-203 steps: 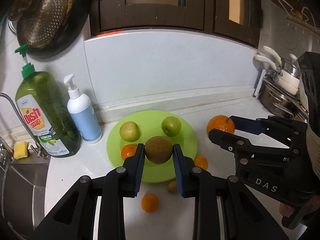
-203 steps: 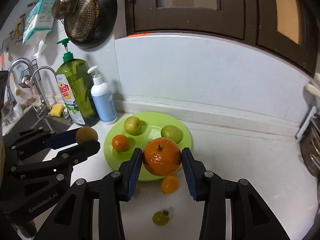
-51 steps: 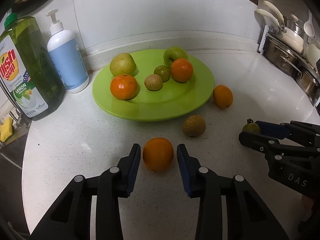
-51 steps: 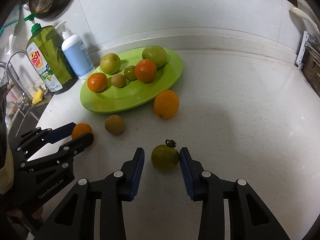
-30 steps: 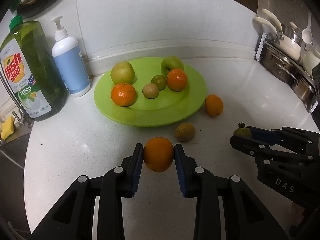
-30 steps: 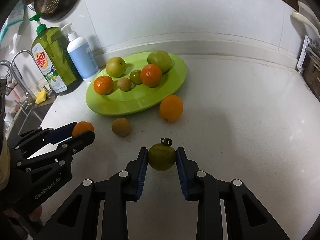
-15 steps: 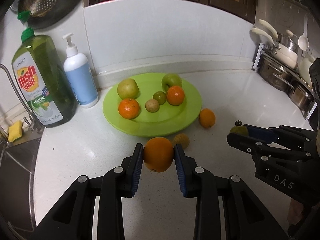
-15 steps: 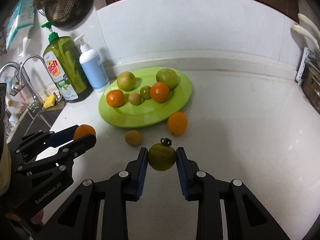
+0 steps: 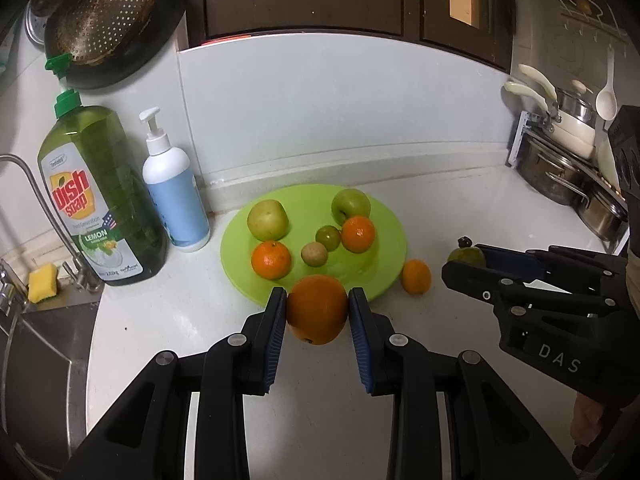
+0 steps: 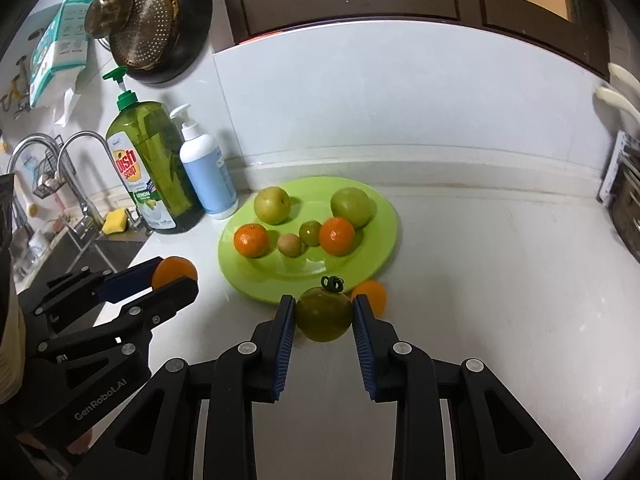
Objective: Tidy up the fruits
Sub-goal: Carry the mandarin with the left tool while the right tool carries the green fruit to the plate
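Fingers of my left gripper point(image 9: 317, 309) clamped on an orange point(image 9: 317, 309) above the desk point(image 9: 160, 320), right gripper point(image 10: 324, 314) pinching a green tomato point(image 10: 324, 314), both near the green plate point(image 9: 384, 272) front rim, six fruits on it, small orange point(image 9: 416, 277) beside

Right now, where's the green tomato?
Clamped in the right gripper, the green tomato is held above the counter, just in front of the green plate's near rim.
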Demonstrator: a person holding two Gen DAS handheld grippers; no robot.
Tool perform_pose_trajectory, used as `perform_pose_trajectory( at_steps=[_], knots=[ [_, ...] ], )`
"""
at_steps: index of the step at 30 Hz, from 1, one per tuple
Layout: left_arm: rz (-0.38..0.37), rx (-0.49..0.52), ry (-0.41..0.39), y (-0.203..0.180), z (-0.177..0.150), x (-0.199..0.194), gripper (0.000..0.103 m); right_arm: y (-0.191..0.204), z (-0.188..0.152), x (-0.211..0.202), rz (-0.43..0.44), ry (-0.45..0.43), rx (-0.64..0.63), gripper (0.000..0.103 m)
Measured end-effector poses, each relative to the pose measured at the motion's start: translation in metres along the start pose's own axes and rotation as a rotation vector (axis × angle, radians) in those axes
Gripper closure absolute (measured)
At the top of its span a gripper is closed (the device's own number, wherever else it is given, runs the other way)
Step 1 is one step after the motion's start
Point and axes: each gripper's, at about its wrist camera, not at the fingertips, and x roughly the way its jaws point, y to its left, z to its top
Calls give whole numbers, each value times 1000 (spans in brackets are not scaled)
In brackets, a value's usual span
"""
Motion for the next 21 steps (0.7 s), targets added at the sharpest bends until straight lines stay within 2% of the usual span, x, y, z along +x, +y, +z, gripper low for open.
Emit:
perform_pose_trajectory(
  at_steps=[8,21],
  knots=[
    [11,0,0,6,12,17,71,2,20,17,12,-9,-40,73],
    [-14,-14,48,22,23,64,71,1,39,66,40,50,-83,73]
  ],
)
